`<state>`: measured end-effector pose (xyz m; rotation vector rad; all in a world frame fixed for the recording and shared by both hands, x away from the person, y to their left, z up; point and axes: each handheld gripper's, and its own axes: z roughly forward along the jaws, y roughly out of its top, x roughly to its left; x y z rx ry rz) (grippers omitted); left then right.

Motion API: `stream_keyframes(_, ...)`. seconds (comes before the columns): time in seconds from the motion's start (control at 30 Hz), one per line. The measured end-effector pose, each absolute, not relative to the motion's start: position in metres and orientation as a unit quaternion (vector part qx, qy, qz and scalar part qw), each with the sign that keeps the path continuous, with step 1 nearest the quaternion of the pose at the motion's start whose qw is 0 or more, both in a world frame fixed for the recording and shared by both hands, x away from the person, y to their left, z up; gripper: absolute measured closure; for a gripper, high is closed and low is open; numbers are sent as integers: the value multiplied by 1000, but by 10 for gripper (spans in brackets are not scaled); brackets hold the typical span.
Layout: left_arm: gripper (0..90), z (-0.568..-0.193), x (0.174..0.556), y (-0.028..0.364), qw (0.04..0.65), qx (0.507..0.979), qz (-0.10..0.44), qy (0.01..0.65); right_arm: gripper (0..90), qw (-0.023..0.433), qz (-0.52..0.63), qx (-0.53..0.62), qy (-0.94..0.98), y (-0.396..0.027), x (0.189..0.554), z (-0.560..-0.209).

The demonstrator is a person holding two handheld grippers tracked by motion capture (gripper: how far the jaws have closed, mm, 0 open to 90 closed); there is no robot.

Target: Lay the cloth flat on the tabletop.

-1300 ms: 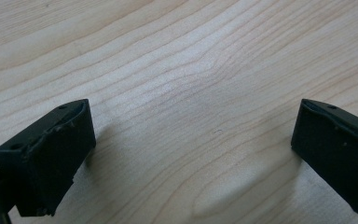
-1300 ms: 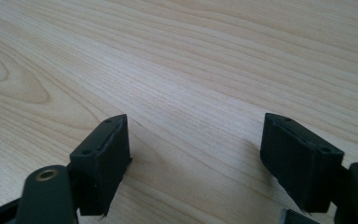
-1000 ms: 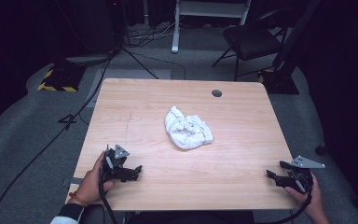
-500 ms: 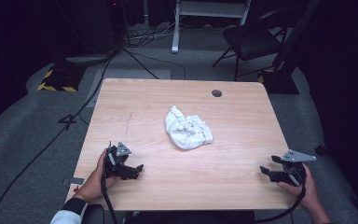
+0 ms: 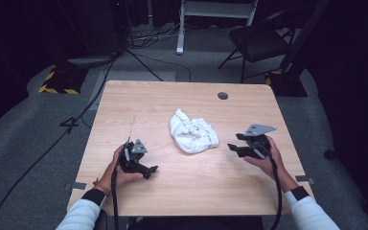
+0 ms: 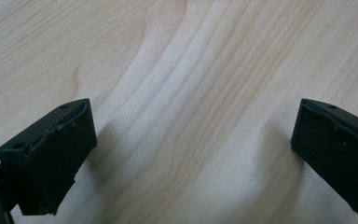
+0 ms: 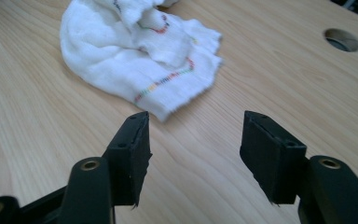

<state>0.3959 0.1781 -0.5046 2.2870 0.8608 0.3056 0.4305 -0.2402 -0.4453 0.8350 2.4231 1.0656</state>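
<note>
A crumpled white cloth with a thin multicoloured stitched line lies near the middle of the wooden table. My right gripper hovers just right of it, pointing at it. In the right gripper view the cloth sits a short way beyond the right gripper. Its jaws have just been closing but stand open, with nothing between them. My left gripper is low over the table at the front left, apart from the cloth. In its own view the left gripper is wide open over bare wood.
A round cable hole is in the table's far right part, also seen as a hole in the right gripper view. Behind the table are a dark chair, a white stand, floor cables and a yellow-black striped block.
My right gripper has moved from the table's front right corner in toward the cloth, its jaws narrower. My left gripper has shifted a little toward the table's middle.
</note>
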Motion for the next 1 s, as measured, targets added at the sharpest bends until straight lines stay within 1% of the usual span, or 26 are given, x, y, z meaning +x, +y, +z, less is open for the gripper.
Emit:
stream_keyframes(0.2,3,-504,412,157,335,879,112,319,445,171,366,287,869,-206,454,-469)
stream_keyframes(0.3,3,-504,415,148,335,881,111,314,489,171,344,286,878,-196,461,-482)
stream_keyframes(0.37,3,-504,416,142,336,882,110,311,564,169,332,285,884,-193,464,-488)
stream_keyframes(0.43,4,-504,418,137,335,886,106,304,679,146,338,283,885,-195,464,-490)
stream_keyframes(0.47,5,-504,418,134,337,887,104,296,729,148,337,281,887,-195,463,-489)
stream_keyframes(0.53,42,-503,418,130,342,888,103,288,820,156,337,272,888,-197,459,-486)
stream_keyframes(0.57,68,-502,419,128,343,889,102,286,835,160,342,267,887,-198,456,-484)
stream_keyframes(0.6,112,-501,419,127,348,886,100,289,841,160,345,264,887,-200,453,-482)
stream_keyframes(0.63,200,-499,420,126,356,883,100,290,844,163,344,260,887,-201,449,-480)
stream_keyframes(0.67,234,-497,421,124,358,882,97,289,846,170,343,252,889,-203,446,-477)
stream_keyframes(0.73,148,-490,423,120,366,878,104,288,848,179,345,244,888,-205,441,-472)
stream_keyframes(0.77,196,-486,424,118,377,874,108,286,848,181,347,242,888,-207,438,-470)
stream_keyframes(0.8,222,-482,424,115,387,869,116,285,848,185,346,238,889,-207,435,-467)
stream_keyframes(0.83,213,-477,424,111,395,865,128,281,847,188,343,232,891,-208,432,-465)
stream_keyframes(0.9,218,-469,427,103,401,863,129,280,848,188,343,228,892,-210,427,-462)
stream_keyframes(1.0,259,-462,432,90,412,856,132,282,847,190,347,222,891,-216,419,-460)
